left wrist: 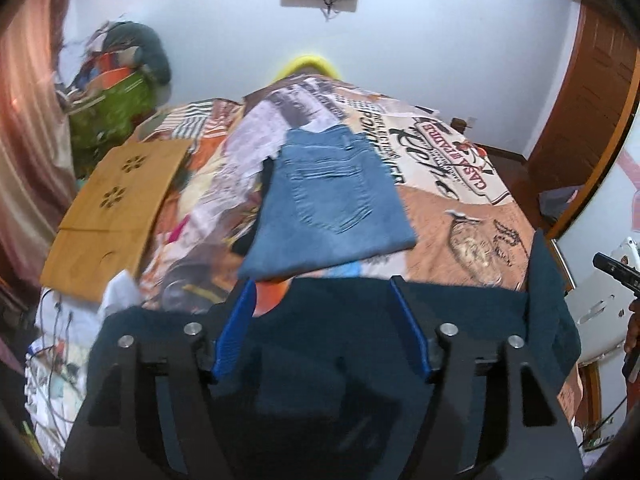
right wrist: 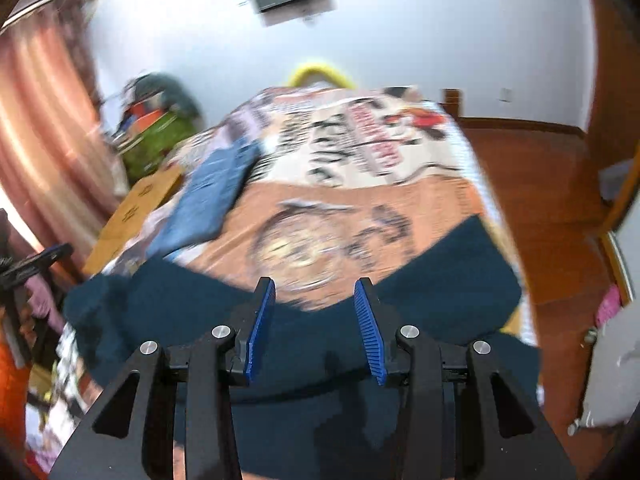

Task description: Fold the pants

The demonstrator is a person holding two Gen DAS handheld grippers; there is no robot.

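Dark navy pants [left wrist: 328, 344] lie spread on the near end of the bed, under both grippers; they also show in the right wrist view [right wrist: 440, 292]. My left gripper [left wrist: 322, 284] is open, its blue pads above the pants' far edge. My right gripper [right wrist: 314, 284] is open and empty above the same cloth, with the view blurred by motion. The right-hand corner of the pants stands up in a fold [left wrist: 548, 280]. A folded pair of light blue jeans [left wrist: 328, 204] lies farther up the bed, also seen in the right wrist view [right wrist: 212, 196].
The bed has a patterned cover [left wrist: 460, 184]. A brown board [left wrist: 116, 208] lies on its left side. A heap of clothes and a green bag [left wrist: 116, 100] stand at the far left by a pink curtain [left wrist: 28, 140]. Wooden floor [right wrist: 540, 208] runs to the right.
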